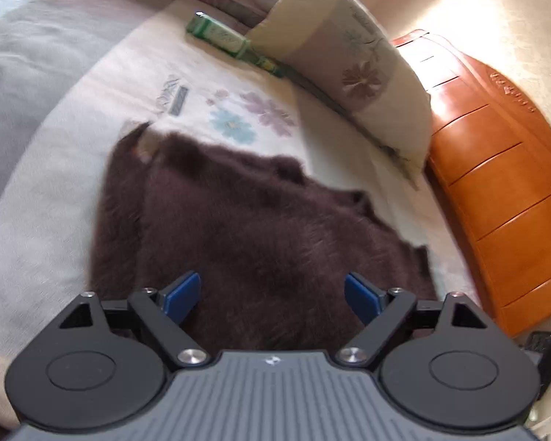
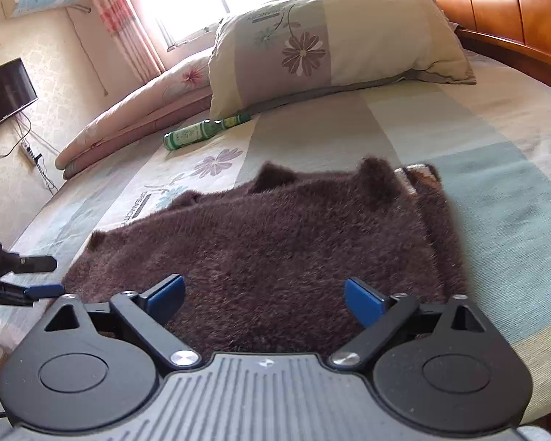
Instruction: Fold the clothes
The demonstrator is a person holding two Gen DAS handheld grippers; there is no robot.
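1. Between the blue pads of my left gripper [image 1: 272,296] nothing is caught: the jaws stand wide apart and released, above the near part of the fuzzy dark-brown knitted garment [image 1: 246,228].
2. My right gripper [image 2: 264,299] is likewise spread and released, with its pads clear of the pile and the garment's near edge below them.
3. Seen from the right wrist, the left gripper enters at the far left, just beside the garment's left corner, one finger above the other with a gap between them.
4. Judgement: both tools are released because the cloth rests flat; the next fold calls for a fresh hold on an edge or corner.
5. The garment lies spread on the pale floral-print bed sheet [image 2: 496,169], already doubled in part: a second layer shows along its right side, and small tufts stand up along its far edge.
6. Edges: the right and far borders are exposed and reachable; the near border is partly hidden under my tools.
7. Open room: bare sheet extends to the right of the garment and beyond it.
8. Obstacles: a green cylindrical bottle [image 2: 202,130] lies well apart, against the cream flower-patterned pillow [image 2: 334,44]; the orange wooden headboard [image 1: 496,183] bounds the bed behind the pillow.
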